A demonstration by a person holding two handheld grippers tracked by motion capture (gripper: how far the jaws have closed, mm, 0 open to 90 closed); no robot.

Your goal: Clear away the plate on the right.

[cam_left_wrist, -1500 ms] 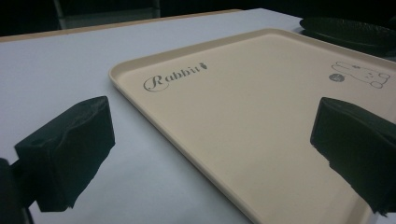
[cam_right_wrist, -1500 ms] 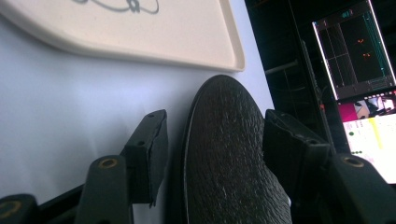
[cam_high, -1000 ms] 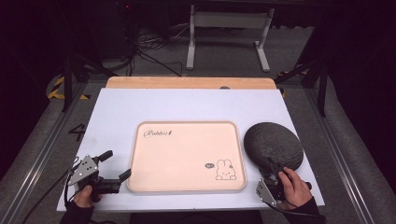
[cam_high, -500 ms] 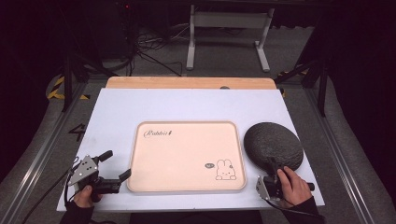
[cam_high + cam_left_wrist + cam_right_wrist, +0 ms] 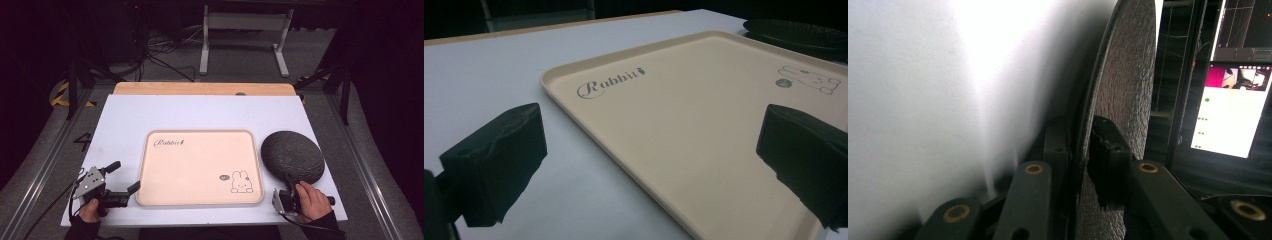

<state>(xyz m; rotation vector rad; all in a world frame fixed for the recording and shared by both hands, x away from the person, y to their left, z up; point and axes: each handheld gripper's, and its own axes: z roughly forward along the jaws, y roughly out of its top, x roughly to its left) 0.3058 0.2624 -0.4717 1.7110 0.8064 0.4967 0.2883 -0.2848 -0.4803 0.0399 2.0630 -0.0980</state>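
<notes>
Seen from the high view: right tongs (image 5: 289, 181) at the lower right of the frame, clamped on the near rim of a dark grey, round, rough-textured plate (image 5: 293, 155), jaws having just been closing with the rim between them. Plate resting on the pale lavender worktop (image 5: 200, 115), right of centre, just beside the right edge of a beige rectangular plastic tray (image 5: 200, 167) printed with "Rabbit" lettering and a small rabbit drawing. Tray flat at the middle of the frame, bare. Left tongs (image 5: 124, 177) at the lower left, spread wide, holding nothing, tips just short of the tray's left edge. A hand (image 5: 91, 210) on the left grip, another hand (image 5: 312, 199) on the right one, both entering from the bottom edge. Strip of light wood (image 5: 200, 88) along the worktop's far side; grey metal frame legs (image 5: 245, 35) on the floor at the top.

From the right gripper view: plate (image 5: 1128, 75) edge-on, running up the centre of the frame, one black pad (image 5: 1108, 160) pressed on its upper face, the other jaw beneath the rim; lit screen (image 5: 1233, 110) at the right.

From the left gripper view: two black pads (image 5: 499, 160) far apart at the lower corners, tray (image 5: 704, 130) filling the middle, plate (image 5: 796, 32) at the upper right.
</notes>
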